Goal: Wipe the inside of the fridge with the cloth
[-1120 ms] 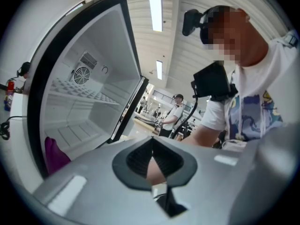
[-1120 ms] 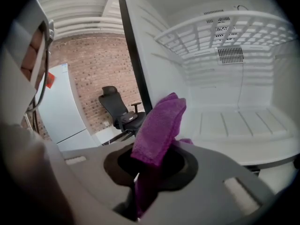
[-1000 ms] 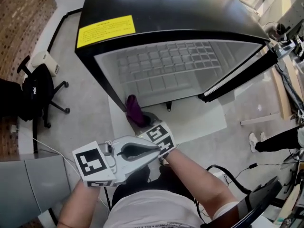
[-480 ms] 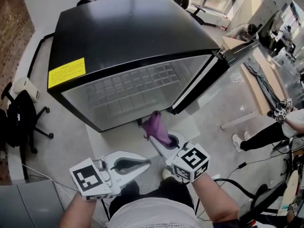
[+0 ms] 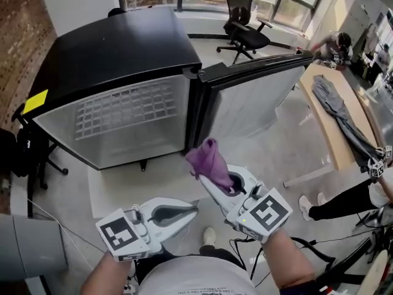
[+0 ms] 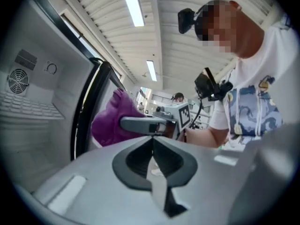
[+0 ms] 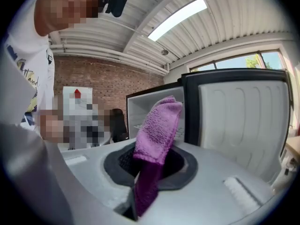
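Note:
A black fridge (image 5: 116,60) stands open, showing its white inside with a wire shelf (image 5: 126,112); its door (image 5: 258,100) swings out to the right. My right gripper (image 5: 206,178) is shut on a purple cloth (image 5: 209,158) that sticks up from its jaws, in front of the fridge's lower right corner and apart from it. The right gripper view shows the cloth (image 7: 157,130) clamped between the jaws, with the fridge's inside (image 7: 147,111) behind it. My left gripper (image 5: 194,209) is shut and empty, lower left of the cloth. In the left gripper view, the cloth (image 6: 110,123) hangs beside the fridge's door edge.
A white mat (image 5: 141,186) lies under the fridge's front. A wooden table (image 5: 334,131) with a grey garment (image 5: 344,118) stands to the right, and a person's legs (image 5: 334,204) are near it. An office chair (image 5: 245,29) is behind the door, and a black chair (image 5: 15,155) is at left.
My right gripper has drawn the purple cloth back out from the fridge's opening and to the right. The head view has swung, so the fridge sits farther off. The left gripper has barely moved.

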`<state>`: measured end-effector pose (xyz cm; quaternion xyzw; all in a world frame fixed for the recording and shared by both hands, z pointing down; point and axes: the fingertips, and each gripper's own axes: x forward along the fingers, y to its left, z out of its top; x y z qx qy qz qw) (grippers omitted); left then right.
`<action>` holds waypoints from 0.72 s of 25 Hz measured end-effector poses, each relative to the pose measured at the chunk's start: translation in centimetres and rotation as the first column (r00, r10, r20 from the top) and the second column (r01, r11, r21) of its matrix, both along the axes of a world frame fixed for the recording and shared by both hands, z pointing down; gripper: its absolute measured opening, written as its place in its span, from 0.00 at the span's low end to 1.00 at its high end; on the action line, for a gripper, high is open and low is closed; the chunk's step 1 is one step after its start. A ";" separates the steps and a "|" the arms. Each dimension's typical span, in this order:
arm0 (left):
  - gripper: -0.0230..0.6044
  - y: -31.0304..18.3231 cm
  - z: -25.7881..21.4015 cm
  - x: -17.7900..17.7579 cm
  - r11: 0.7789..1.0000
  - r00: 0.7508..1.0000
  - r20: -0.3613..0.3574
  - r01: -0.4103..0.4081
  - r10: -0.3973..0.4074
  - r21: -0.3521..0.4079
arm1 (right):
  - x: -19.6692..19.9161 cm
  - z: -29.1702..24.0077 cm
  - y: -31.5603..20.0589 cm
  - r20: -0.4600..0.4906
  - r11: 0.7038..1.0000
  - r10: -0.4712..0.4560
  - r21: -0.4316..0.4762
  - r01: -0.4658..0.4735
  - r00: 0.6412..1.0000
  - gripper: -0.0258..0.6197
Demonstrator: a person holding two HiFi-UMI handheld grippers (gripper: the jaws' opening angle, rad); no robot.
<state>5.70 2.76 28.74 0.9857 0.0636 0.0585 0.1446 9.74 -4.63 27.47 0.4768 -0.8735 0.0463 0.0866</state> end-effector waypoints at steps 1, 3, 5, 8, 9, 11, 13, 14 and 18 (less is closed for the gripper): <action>0.05 0.5 0.3 1.3 1.000 1.000 -0.011 0.027 -0.027 0.000 | 1.3 -0.4 0.4 -0.013 1.000 -0.014 0.018 0.014 1.000 0.13; 0.05 1.6 0.6 3.7 0.998 0.998 -0.002 0.059 -0.059 -0.002 | 3.6 -1.7 0.8 -0.027 0.998 -0.032 0.052 0.034 0.999 0.13; 0.05 3.0 0.6 5.6 0.999 0.998 0.031 0.052 -0.053 0.005 | 5.4 -2.9 1.0 -0.035 0.996 -0.041 0.079 0.043 0.999 0.13; 0.05 4.6 0.1 7.2 1.000 0.997 0.074 0.029 -0.029 0.000 | 7.5 -4.5 0.8 -0.059 0.991 -0.034 0.126 0.041 0.998 0.13; 0.05 4.6 0.1 7.5 1.000 0.997 0.077 0.029 -0.029 0.007 | 7.9 -5.3 0.5 -0.067 0.988 -0.028 0.147 0.038 0.997 0.13; 0.05 4.6 -0.3 7.9 0.999 0.997 0.072 0.019 -0.021 0.030 | 8.0 -7.1 -0.4 -0.070 0.982 -0.016 0.184 0.029 0.997 0.13; 0.05 4.8 -0.9 8.1 0.999 0.998 0.058 0.006 -0.008 0.037 | 7.6 -8.5 -1.2 -0.074 0.977 -0.020 0.210 0.035 0.997 0.13; 0.05 4.8 -1.0 8.3 0.999 0.999 0.052 0.000 -0.002 0.038 | 7.3 -9.1 -1.6 -0.083 0.974 -0.027 0.222 0.045 0.996 0.13; 0.05 4.7 0.2 9.1 0.997 0.998 0.061 -0.035 0.030 0.072 | 7.4 -9.9 -3.6 -0.115 0.963 -0.042 0.259 0.071 0.992 0.13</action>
